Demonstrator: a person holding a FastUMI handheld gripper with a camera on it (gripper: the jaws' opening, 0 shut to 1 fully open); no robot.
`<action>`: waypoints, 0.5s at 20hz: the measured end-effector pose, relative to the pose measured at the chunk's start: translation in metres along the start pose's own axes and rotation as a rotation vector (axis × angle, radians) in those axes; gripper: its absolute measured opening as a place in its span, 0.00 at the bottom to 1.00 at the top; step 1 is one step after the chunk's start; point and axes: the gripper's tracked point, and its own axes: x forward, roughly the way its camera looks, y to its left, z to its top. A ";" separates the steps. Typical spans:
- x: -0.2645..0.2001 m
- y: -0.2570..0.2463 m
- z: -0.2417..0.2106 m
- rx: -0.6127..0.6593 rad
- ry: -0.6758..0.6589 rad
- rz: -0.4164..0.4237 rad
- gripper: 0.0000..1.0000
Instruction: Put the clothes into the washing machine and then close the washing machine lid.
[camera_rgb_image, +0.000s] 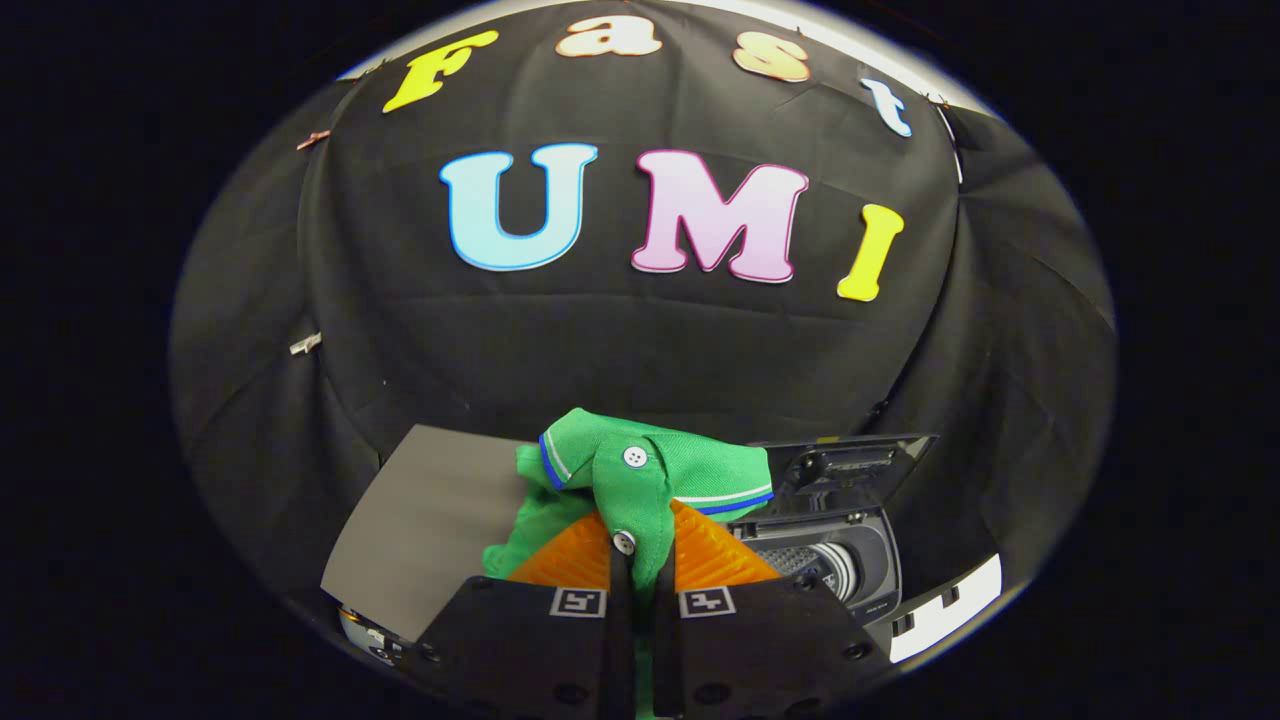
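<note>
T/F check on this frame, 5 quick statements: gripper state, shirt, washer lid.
1. The gripper is shut on the green shirt. True.
2. The washing machine has its lid closed. False: the lid stands raised and the drum opening shows beneath it.
3. The shirt is already inside the drum. False: it is held between the fingers, above and beside the machine.
4. The shirt has white buttons and a blue-trimmed collar. True.
5. A grey board lies beyond the fingers, on the side away from the machine. True.
</note>
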 end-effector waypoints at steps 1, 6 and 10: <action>-0.002 -0.014 0.006 0.007 -0.011 -0.001 0.12; 0.000 -0.093 0.014 0.029 -0.023 -0.022 0.12; 0.005 -0.154 0.015 0.029 -0.044 -0.023 0.12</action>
